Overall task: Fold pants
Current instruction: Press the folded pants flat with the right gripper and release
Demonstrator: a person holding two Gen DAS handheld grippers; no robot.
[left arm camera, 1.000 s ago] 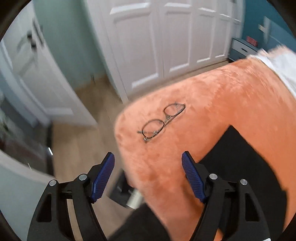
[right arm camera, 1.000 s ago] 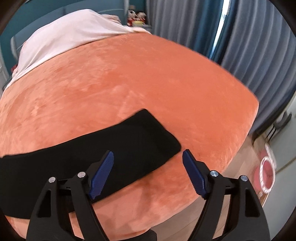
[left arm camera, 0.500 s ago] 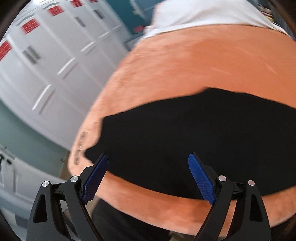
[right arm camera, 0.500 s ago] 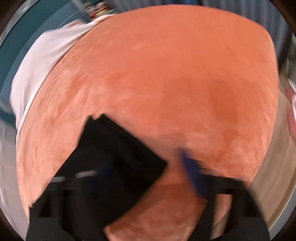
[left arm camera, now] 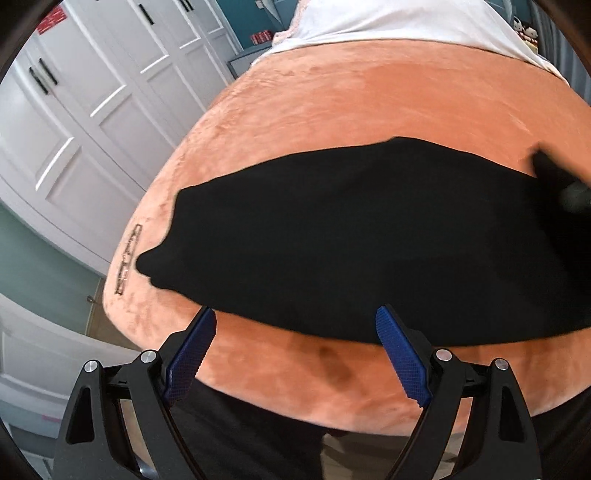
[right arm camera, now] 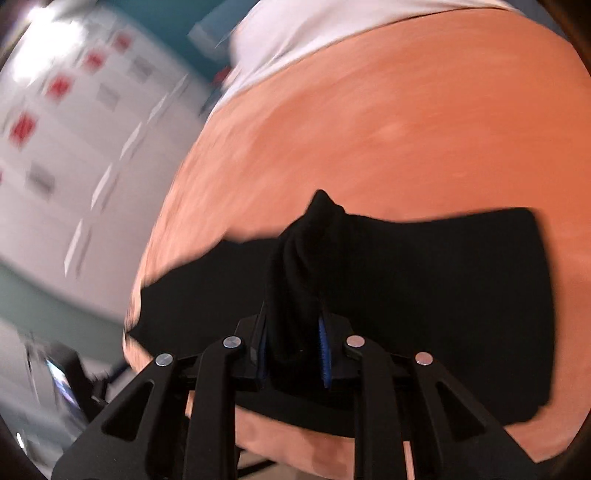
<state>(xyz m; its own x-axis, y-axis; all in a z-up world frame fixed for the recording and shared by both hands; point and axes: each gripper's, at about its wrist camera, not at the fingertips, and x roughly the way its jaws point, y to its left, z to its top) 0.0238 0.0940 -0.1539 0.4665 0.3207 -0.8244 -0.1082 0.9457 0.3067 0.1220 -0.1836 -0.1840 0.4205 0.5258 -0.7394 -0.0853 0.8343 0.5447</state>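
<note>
Black pants (left arm camera: pixel 369 240) lie stretched across an orange plush blanket (left arm camera: pixel 369 103). My left gripper (left arm camera: pixel 295 310) hangs open over the pants' near edge, its blue pads (left arm camera: pixel 192 347) wide apart and gripping nothing. In the right wrist view my right gripper (right arm camera: pixel 292 314) is shut on a bunched fold of the pants (right arm camera: pixel 443 295), and the cloth rises in a peak between the pads. That fold is lifted above the rest of the garment on the blanket (right arm camera: pixel 406 129). A dark blurred shape (left arm camera: pixel 554 184) shows at the right edge of the left wrist view.
A pair of eyeglasses (left arm camera: pixel 127 258) lies on the blanket near the bed's left corner, close to the pants' end. White wardrobe doors (left arm camera: pixel 92 92) stand left of the bed. White bedding (left arm camera: pixel 388 18) covers the far end. A person's dark clothing (left arm camera: pixel 240 435) is below the near edge.
My right gripper has shut on one end of the pants and swept it leftward over the garment. My left gripper swung from the glasses' corner to the pants' near edge, staying open.
</note>
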